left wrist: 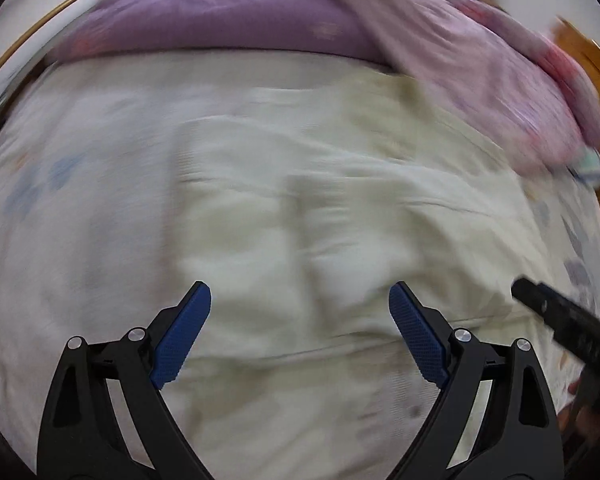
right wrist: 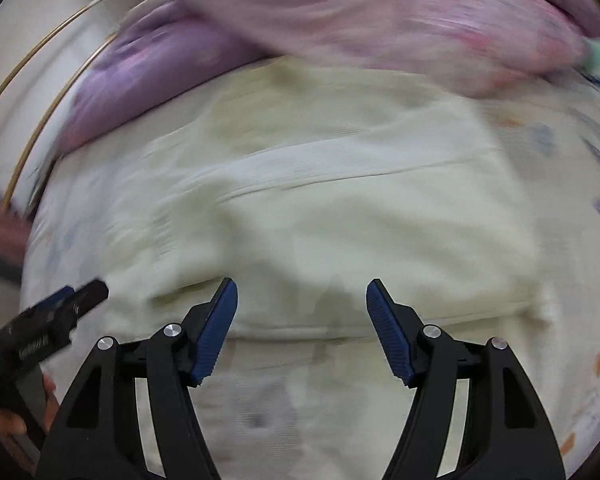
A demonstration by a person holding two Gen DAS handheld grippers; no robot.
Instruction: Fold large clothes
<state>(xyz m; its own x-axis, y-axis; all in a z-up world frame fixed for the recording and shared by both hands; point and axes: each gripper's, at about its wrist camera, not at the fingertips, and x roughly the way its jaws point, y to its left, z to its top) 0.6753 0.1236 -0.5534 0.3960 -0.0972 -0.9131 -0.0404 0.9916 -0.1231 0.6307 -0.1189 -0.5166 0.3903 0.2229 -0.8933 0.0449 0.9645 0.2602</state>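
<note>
A pale cream garment lies spread and creased on the bed, blurred by motion; it also fills the middle of the right wrist view. My left gripper is open and empty, just above the garment's near hem. My right gripper is open and empty, above the same hem. The right gripper's black finger shows at the lower right of the left wrist view. The left gripper shows at the lower left of the right wrist view.
A purple pillow and a pink crumpled cloth lie at the far side of the bed. The white patterned bedsheet lies under the garment. An orange wooden surface shows at the far right.
</note>
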